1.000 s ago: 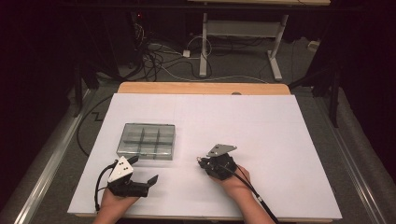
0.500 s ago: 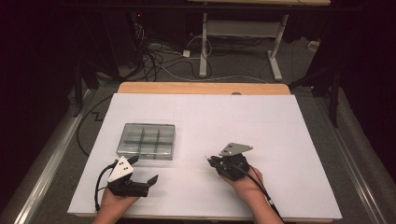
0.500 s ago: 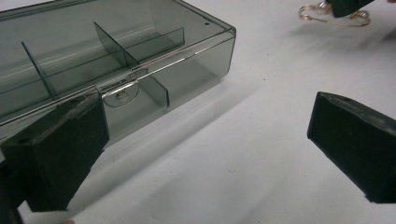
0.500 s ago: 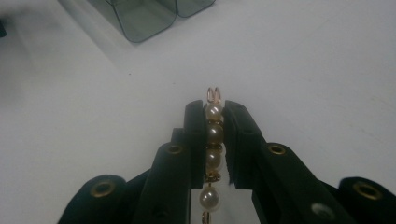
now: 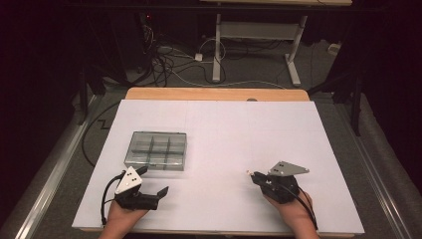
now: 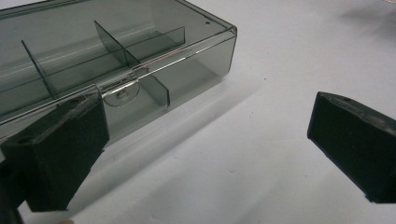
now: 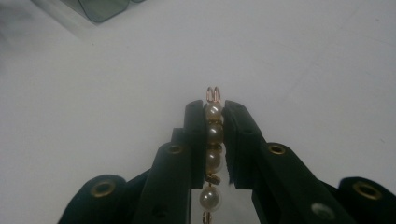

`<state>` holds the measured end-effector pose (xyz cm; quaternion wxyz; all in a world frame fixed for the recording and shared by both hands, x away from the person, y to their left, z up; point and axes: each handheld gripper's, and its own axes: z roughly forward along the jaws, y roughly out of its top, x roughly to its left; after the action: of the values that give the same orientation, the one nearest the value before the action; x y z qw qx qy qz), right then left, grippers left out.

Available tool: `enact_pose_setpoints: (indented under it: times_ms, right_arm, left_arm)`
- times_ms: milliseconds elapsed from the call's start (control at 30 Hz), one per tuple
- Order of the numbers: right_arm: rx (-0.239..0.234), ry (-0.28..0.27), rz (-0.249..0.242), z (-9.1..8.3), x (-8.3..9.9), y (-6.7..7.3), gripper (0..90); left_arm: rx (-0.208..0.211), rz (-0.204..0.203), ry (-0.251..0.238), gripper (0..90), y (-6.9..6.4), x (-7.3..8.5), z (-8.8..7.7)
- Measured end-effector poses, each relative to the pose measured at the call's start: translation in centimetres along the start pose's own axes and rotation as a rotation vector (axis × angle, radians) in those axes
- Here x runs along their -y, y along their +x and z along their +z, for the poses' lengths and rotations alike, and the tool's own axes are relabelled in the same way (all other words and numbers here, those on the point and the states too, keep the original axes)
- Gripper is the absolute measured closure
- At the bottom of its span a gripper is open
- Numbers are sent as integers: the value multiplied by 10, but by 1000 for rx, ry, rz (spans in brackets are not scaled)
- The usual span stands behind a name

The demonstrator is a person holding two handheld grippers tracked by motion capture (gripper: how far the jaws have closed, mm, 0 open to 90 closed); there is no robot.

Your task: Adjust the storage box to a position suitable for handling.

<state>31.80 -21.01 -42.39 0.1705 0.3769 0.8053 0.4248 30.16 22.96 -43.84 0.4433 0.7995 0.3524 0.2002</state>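
Note:
A short string of white pearl beads with gold links [image 7: 213, 135] is pinched between the jaws of my right gripper [image 7: 214, 111], which is shut on it; a gold loop sticks out past the fingertips. From above, the right gripper [image 5: 251, 175] hovers over the white sheet at the front right, with the bead tip [image 5: 247, 173] at its nose. My left gripper [image 5: 155, 183] rests at the front left, open and holding nothing. Just beyond it lies a smoky clear divided box [image 5: 157, 150], lid closed, with its near corner [image 6: 140, 88] beside the left jaw.
The white sheet [image 5: 224, 134] covers most of a wooden table whose far edge [image 5: 214, 94] shows. Beyond it, on the dark floor, are cables [image 5: 169, 64] and a metal desk frame [image 5: 259, 35]. A rail [image 5: 54, 169] runs along the left side.
My right hand has carried the bead string to the right, away from the box and slightly nearer the front edge. The left hand has stayed put.

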Motion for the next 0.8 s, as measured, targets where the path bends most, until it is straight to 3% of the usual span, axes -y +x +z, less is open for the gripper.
enact_pose_setpoints:
  times_ms: [367, 800]
  right_arm:
    - [61, -19, 79, -38, 32, -20, 807]
    - [90, 11, 105, -40, 48, -29, 806]
  left_arm:
    - [-1, 4, 6, 0, -1, 0, 1]
    - [3, 6, 1, 0, 0, 0, 0]
